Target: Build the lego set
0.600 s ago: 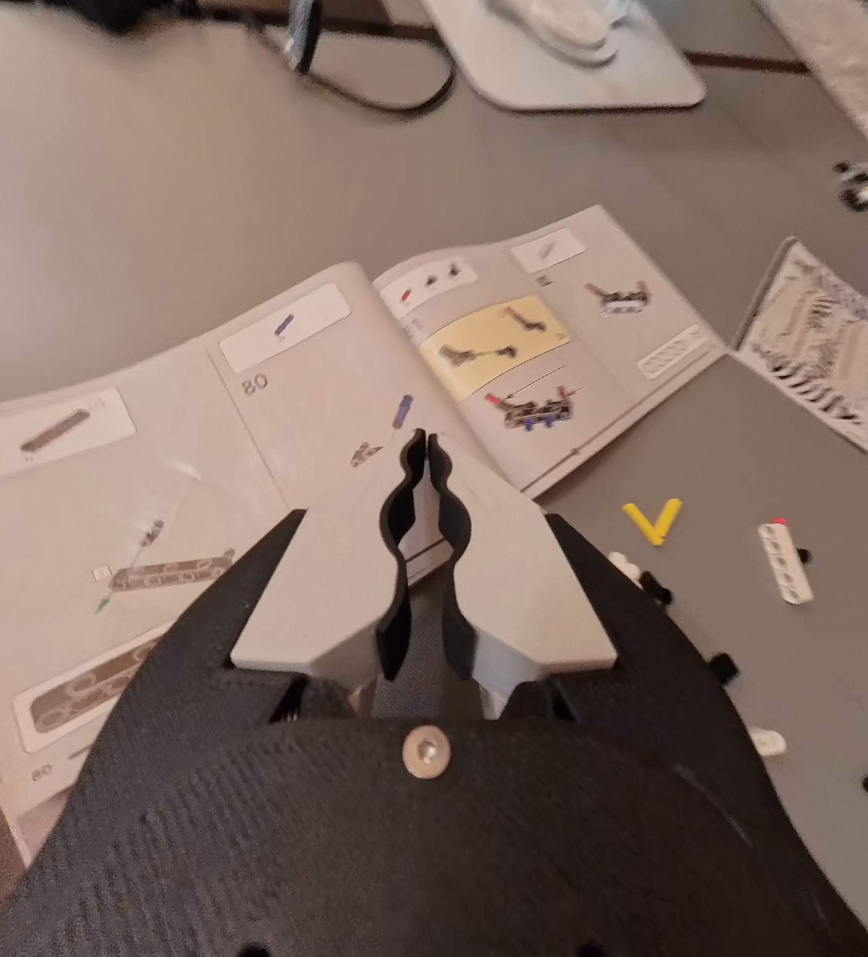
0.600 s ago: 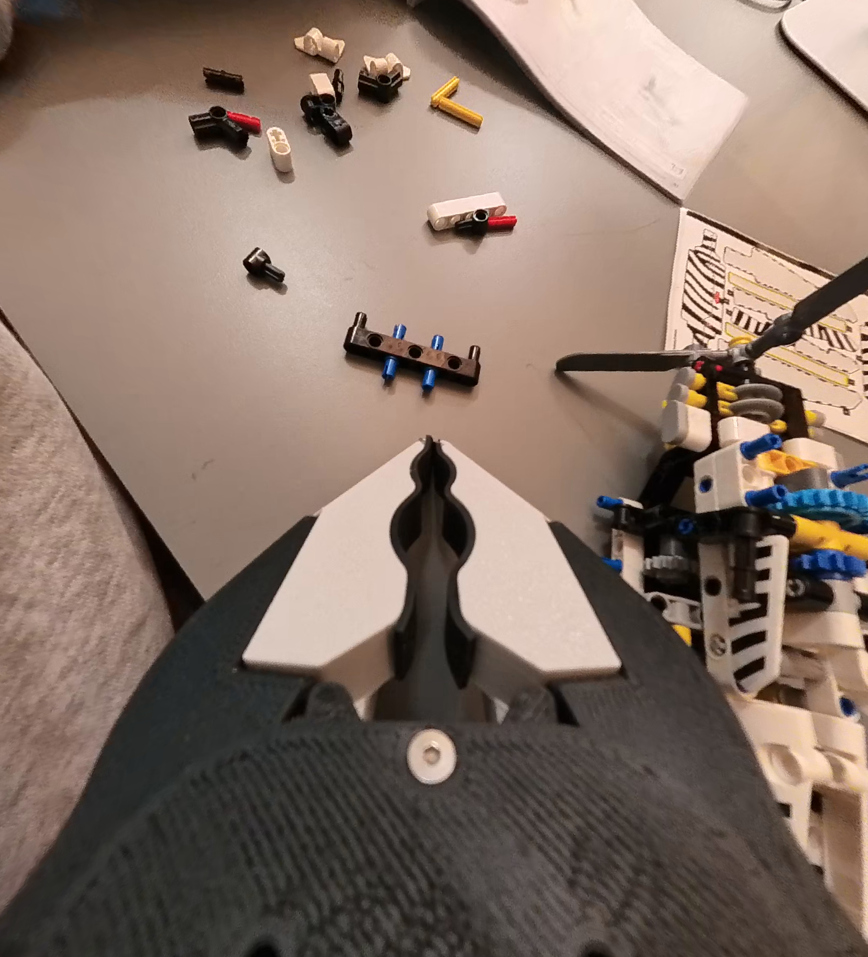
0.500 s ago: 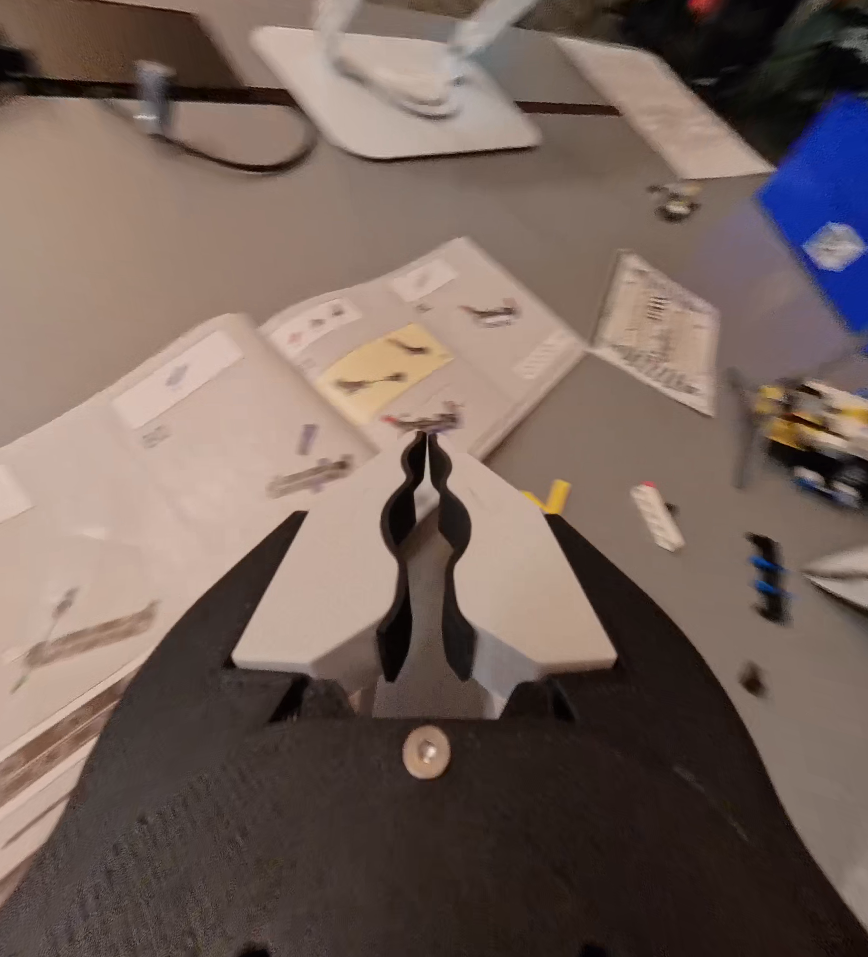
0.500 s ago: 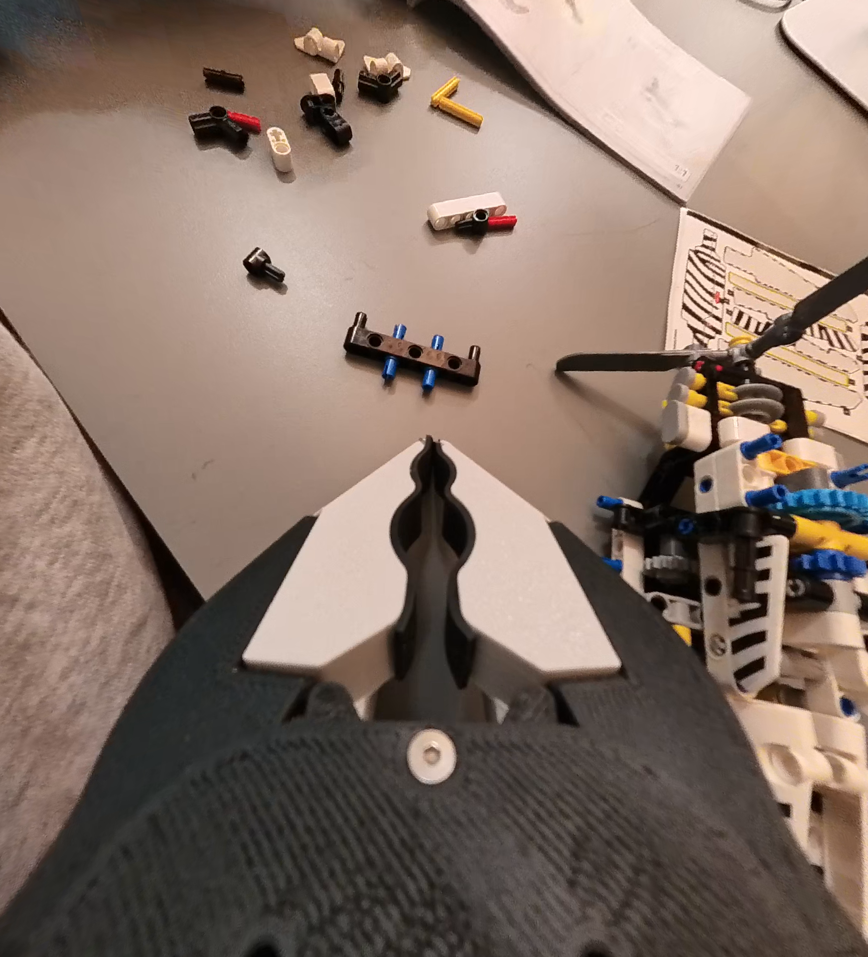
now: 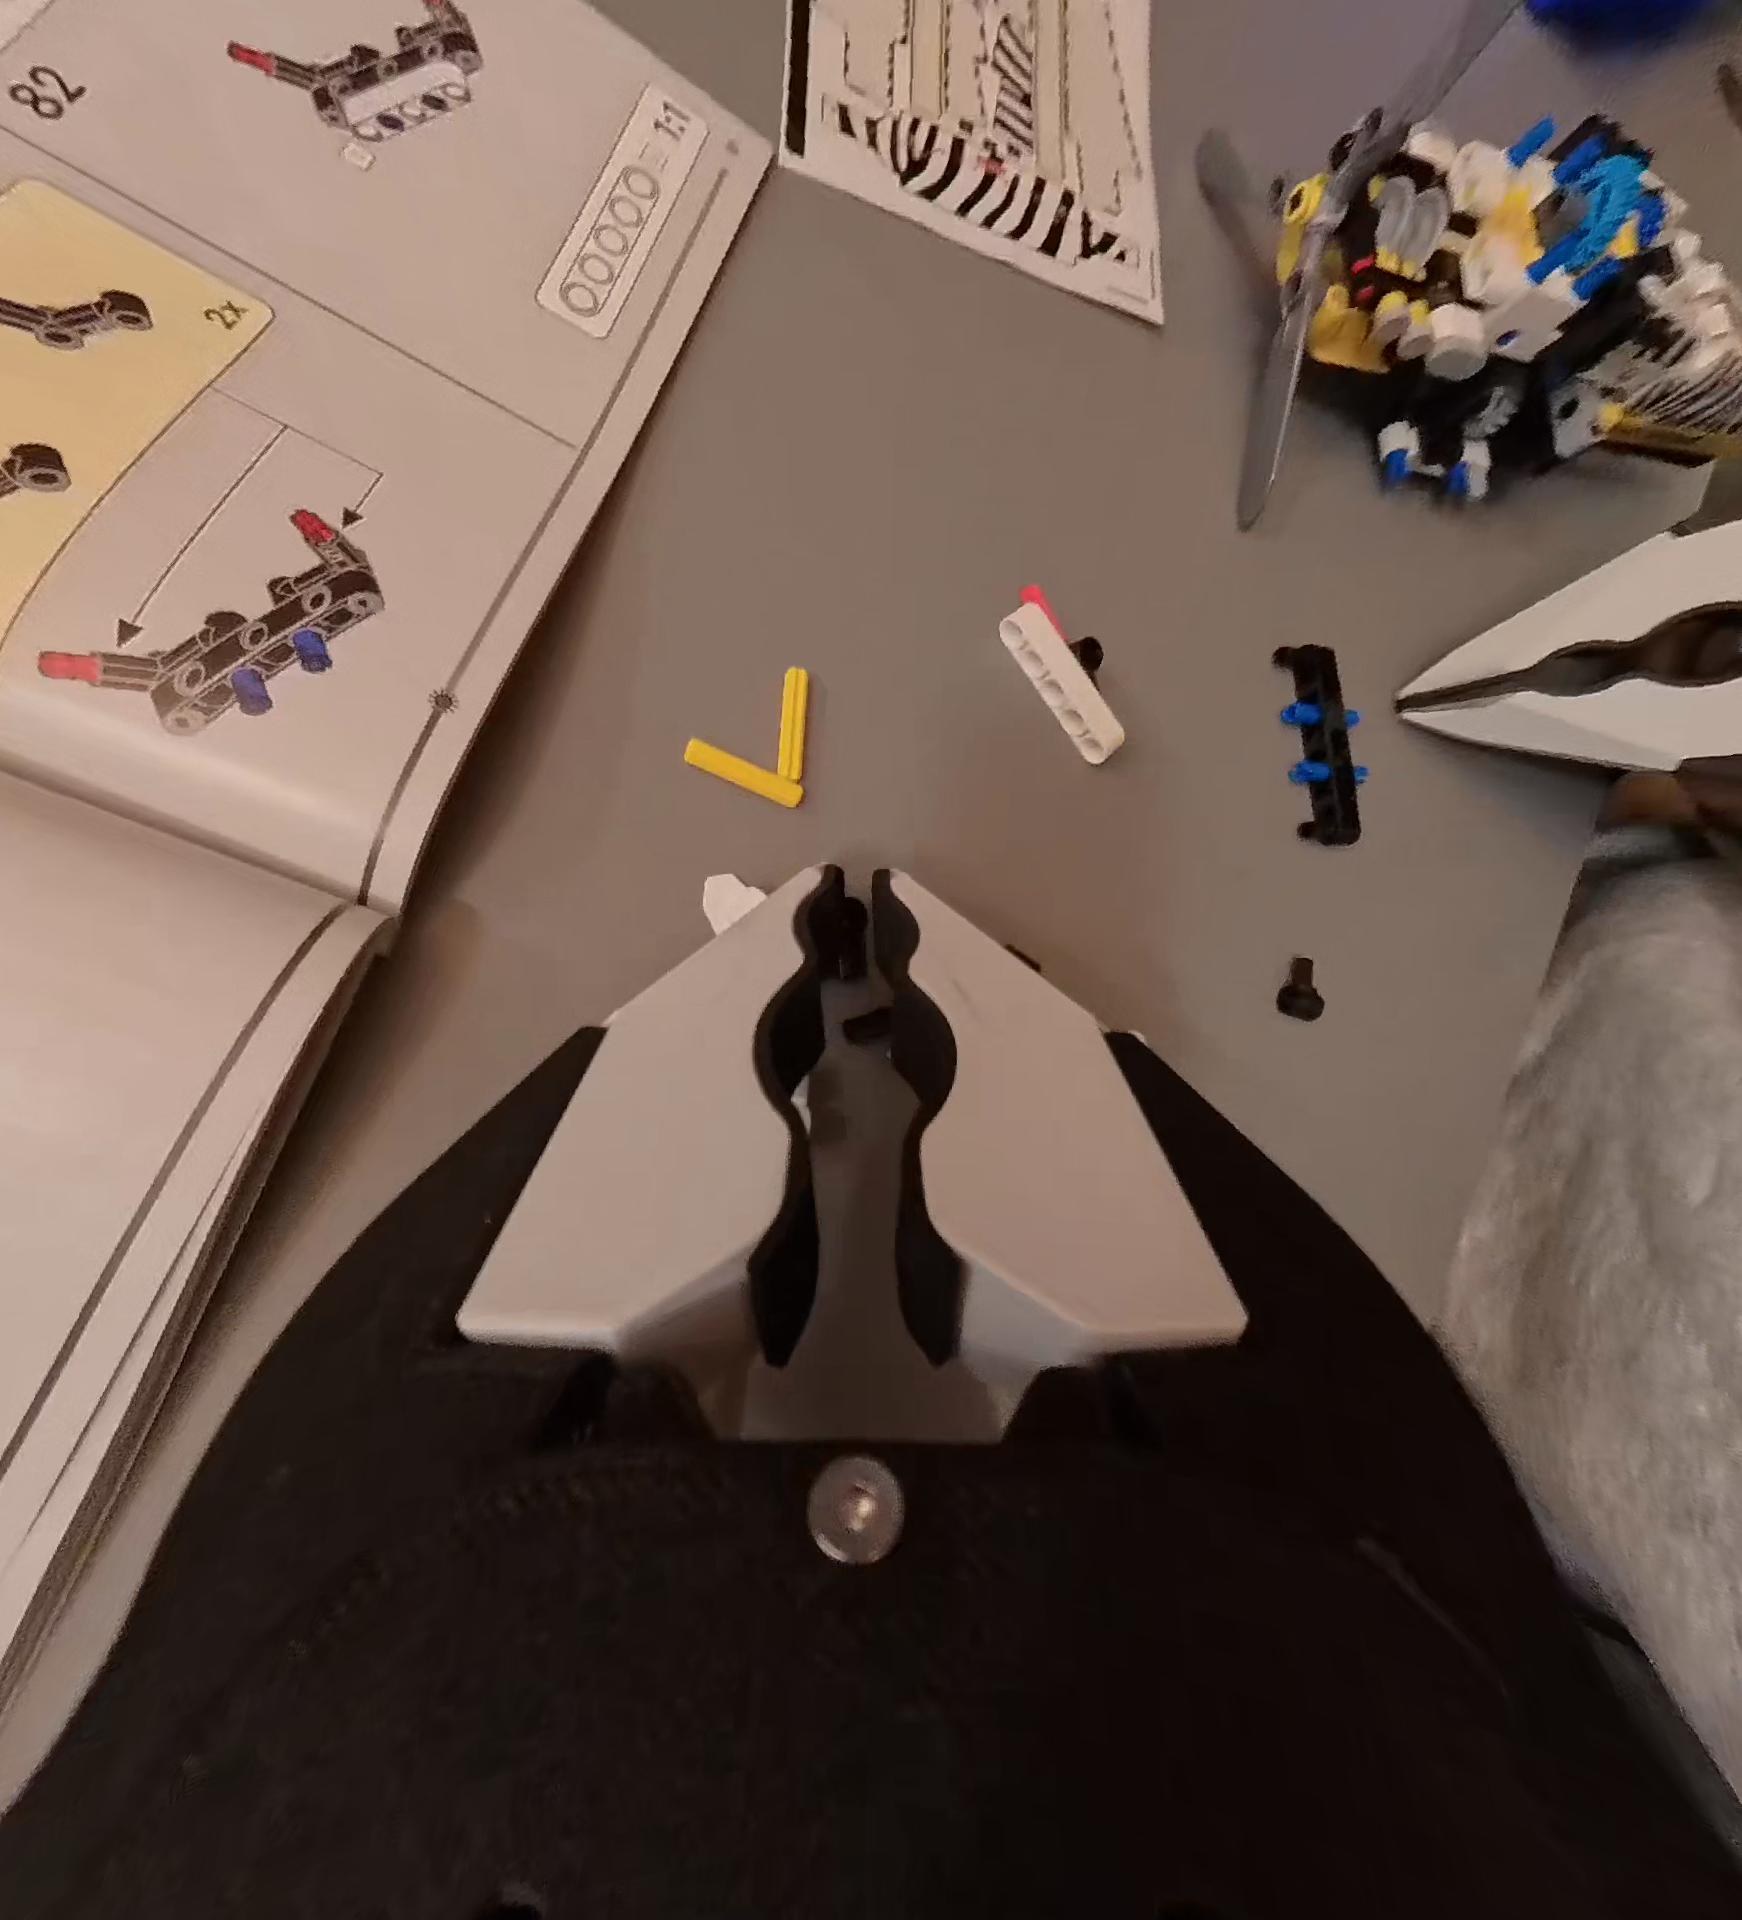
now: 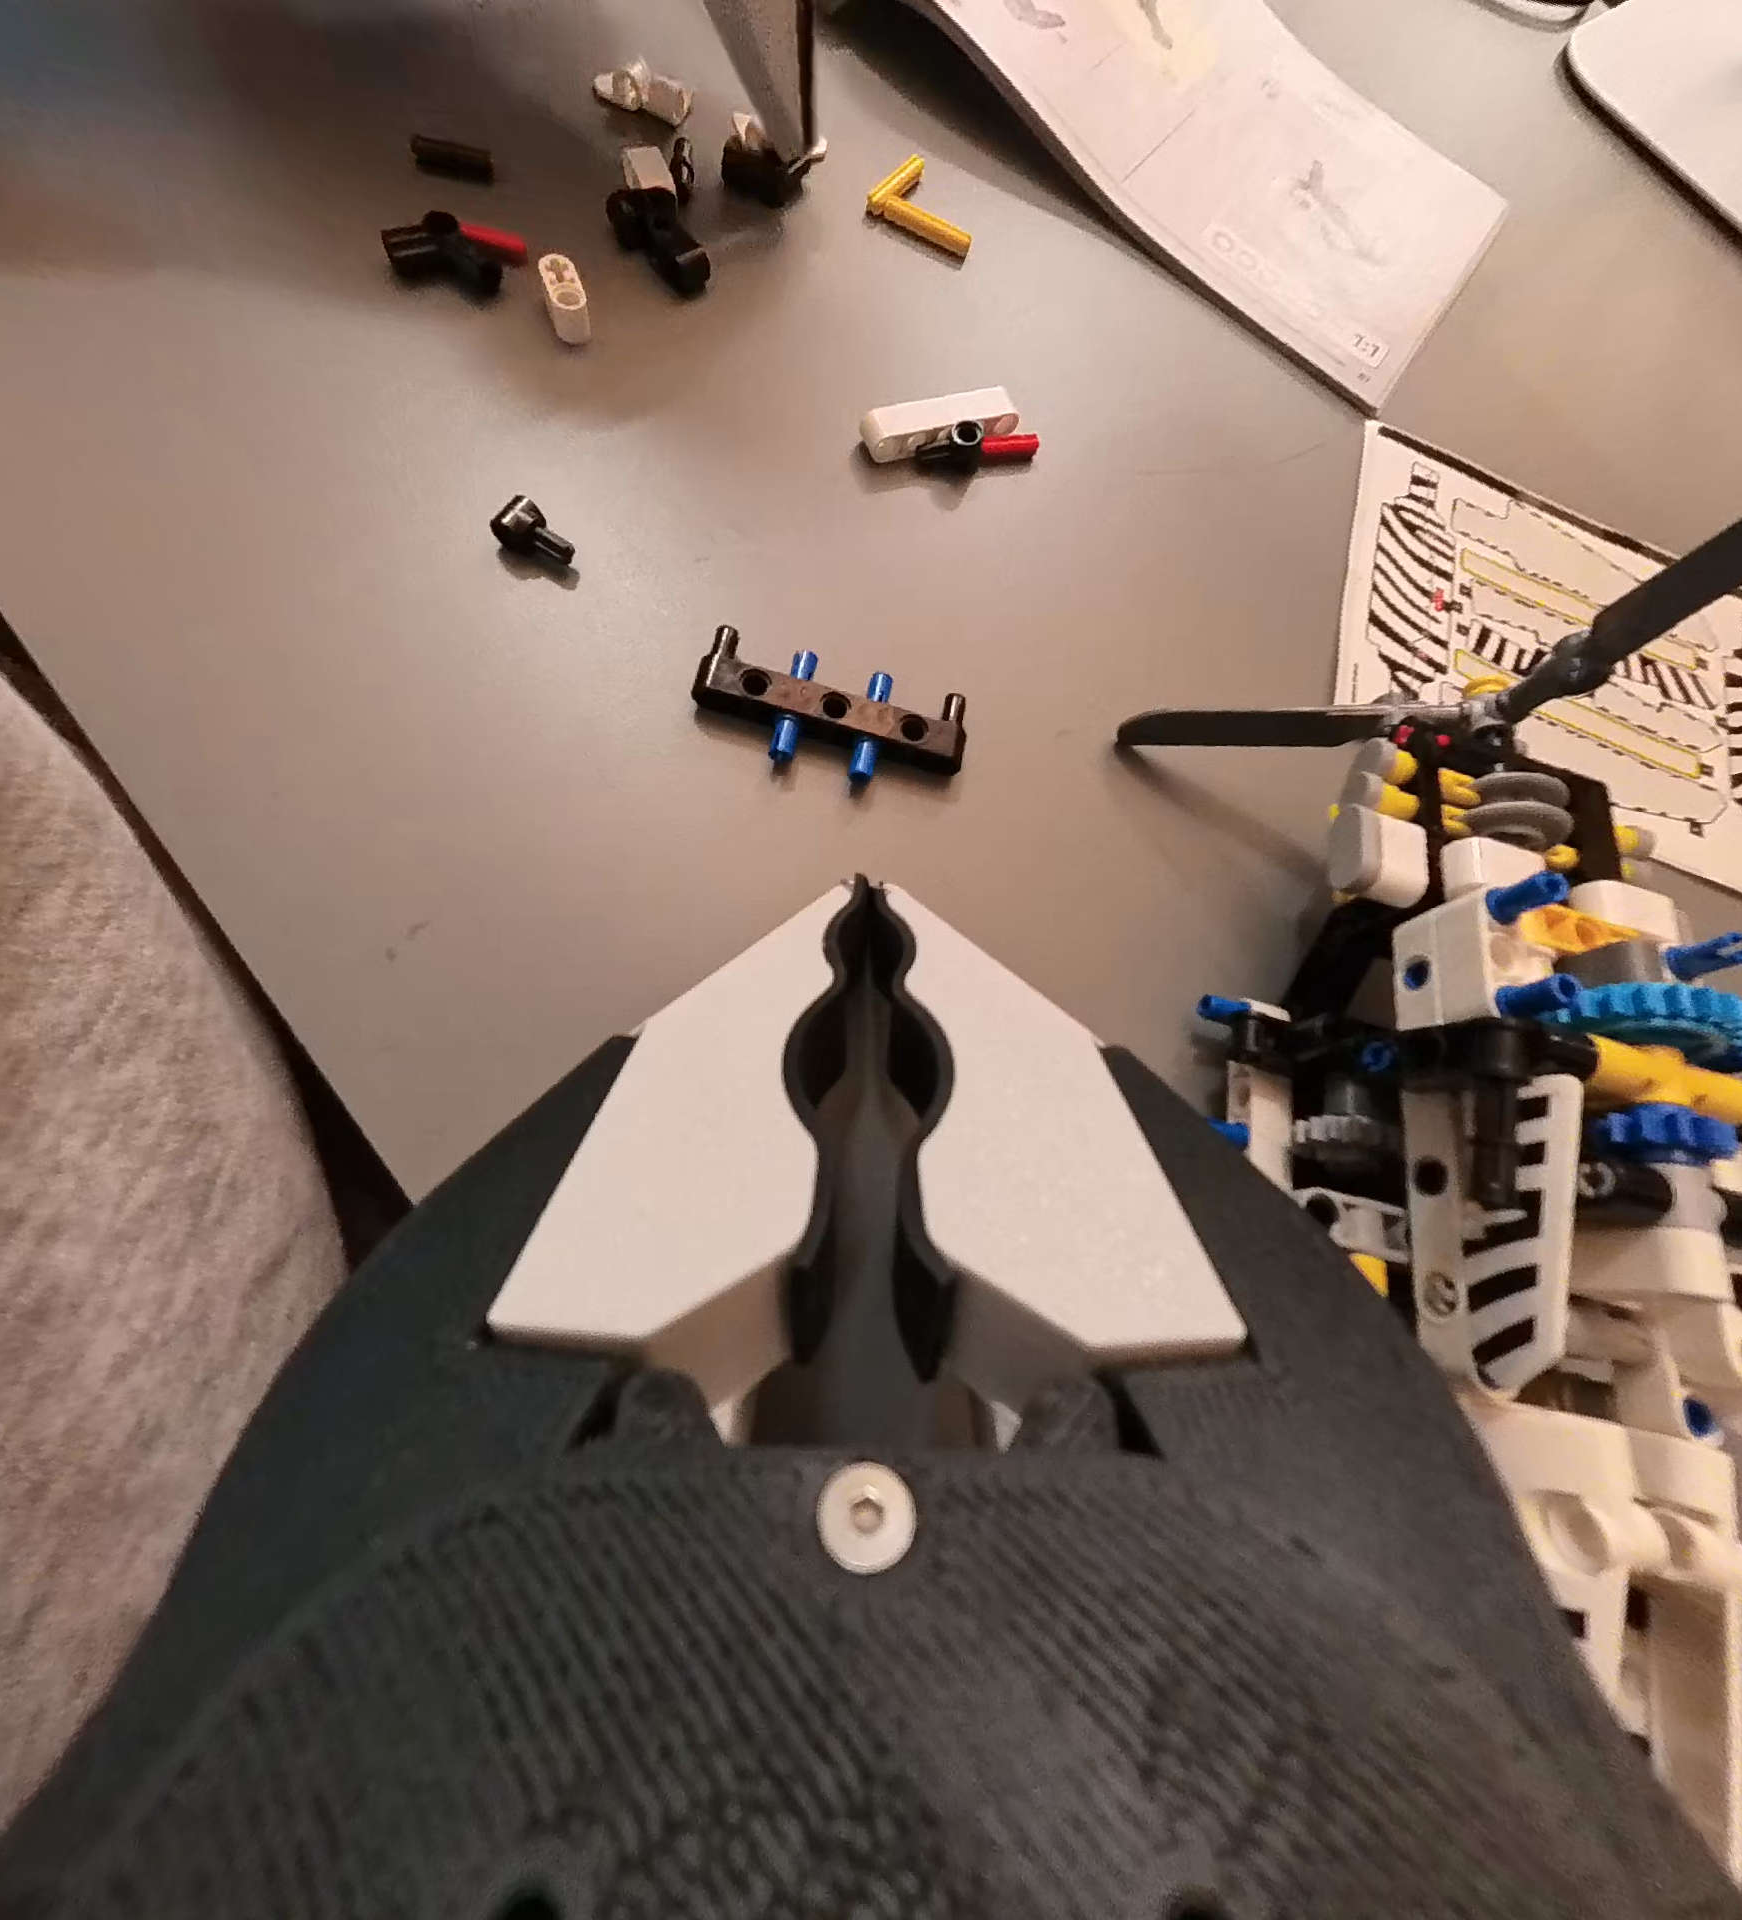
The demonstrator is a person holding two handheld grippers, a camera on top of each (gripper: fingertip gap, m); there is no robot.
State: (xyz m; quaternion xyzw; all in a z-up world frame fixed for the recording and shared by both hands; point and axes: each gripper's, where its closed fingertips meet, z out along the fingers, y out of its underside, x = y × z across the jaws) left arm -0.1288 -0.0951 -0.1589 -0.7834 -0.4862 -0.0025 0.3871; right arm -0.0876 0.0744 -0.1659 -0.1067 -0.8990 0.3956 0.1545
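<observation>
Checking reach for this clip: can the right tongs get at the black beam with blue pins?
Probably yes: the black beam lies alone on bare table just ahead of the shut right tongs, nothing between them.

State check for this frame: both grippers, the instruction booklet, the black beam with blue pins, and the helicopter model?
Left gripper: slightly open over small black parts.
Right gripper: shut, empty.
Instruction booklet: open, flat.
Black beam with blue pins: loose on table.
Helicopter model: partly built, on its side.
</observation>
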